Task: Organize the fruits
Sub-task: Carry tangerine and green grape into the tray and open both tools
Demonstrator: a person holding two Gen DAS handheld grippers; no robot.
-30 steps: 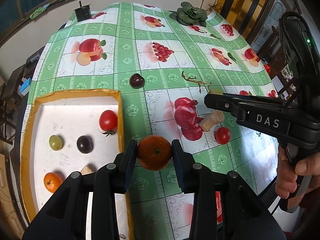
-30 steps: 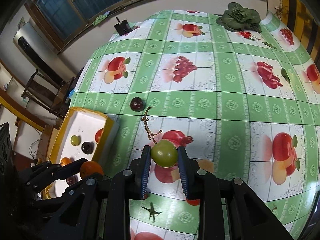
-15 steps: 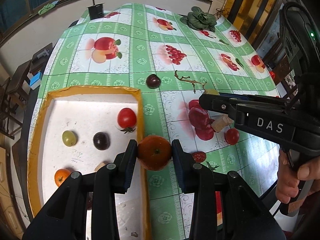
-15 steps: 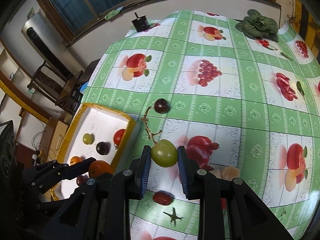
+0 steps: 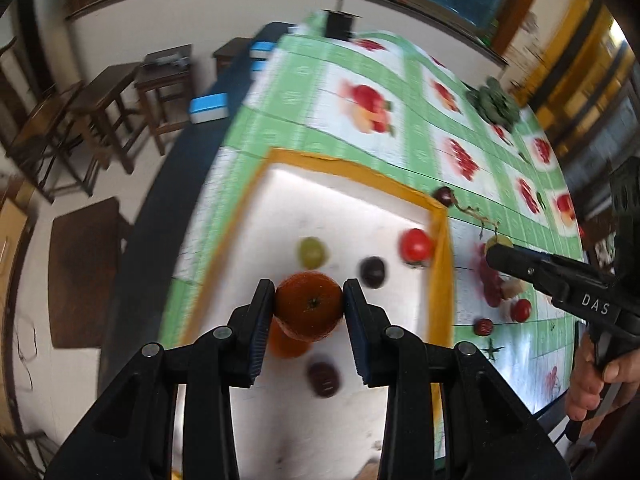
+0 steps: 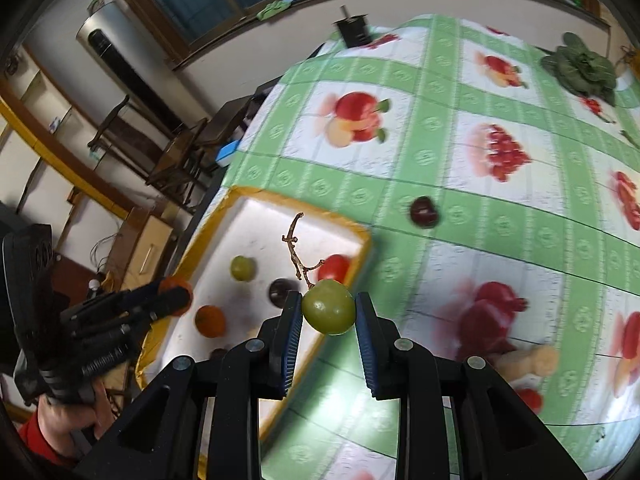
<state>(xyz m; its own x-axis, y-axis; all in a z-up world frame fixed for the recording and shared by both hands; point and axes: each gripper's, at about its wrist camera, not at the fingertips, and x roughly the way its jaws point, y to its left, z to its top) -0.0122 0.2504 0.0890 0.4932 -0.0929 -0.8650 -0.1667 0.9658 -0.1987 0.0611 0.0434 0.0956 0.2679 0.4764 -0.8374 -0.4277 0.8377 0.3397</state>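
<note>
Both hands have swung across from the tablecloth toward the tray. The left gripper, clamped on the orange, now hangs over the tray's near half above another orange, so release looks close. The right gripper pinches a green grape with stem, just over the tray's right edge. Only the right view shows the dark fruit beyond the tray's far corner clearly.

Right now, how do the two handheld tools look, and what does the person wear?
Both tools are matte black plastic. The left tool has two angular fingers with ribbed dark blue pads and round silver rivets. The right tool is built the same, with white letters "DAS" on its side. A bare hand holds its pistol-style handle. A red sleeve shows at the other wrist.
</note>
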